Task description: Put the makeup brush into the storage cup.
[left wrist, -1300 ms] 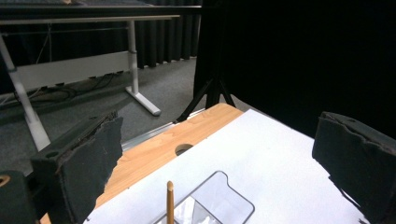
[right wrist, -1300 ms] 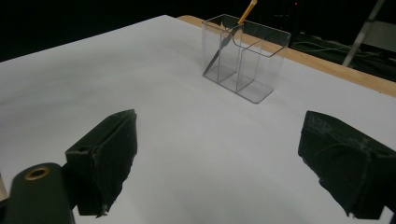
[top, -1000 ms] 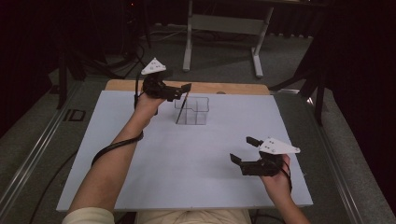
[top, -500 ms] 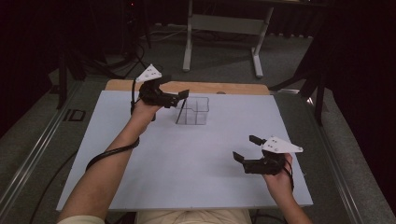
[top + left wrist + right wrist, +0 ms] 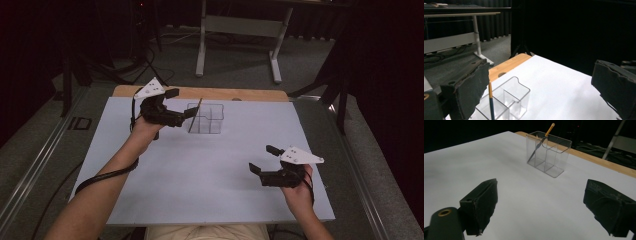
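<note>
- Left claw [image 5: 184,104] sits in the upper left of the high view, jaws spread apart and gripping nothing, just beside the left end of the clear organizer [image 5: 206,119].
- Leaning inside the organizer's left compartment is a thin brush [image 5: 194,115], tilted, with its top end rising above the rim; in the left gripper view it stands close by the left jaw, but whether it touches the pad cannot be told.
- At upper centre, the organizer stands on the white counter [image 5: 210,170], near the wooden strip [image 5: 250,94] along the far edge.
- Right claw [image 5: 263,159] is at the lower right of the high view, jaws wide apart and empty, well apart from the organizer.
</note>
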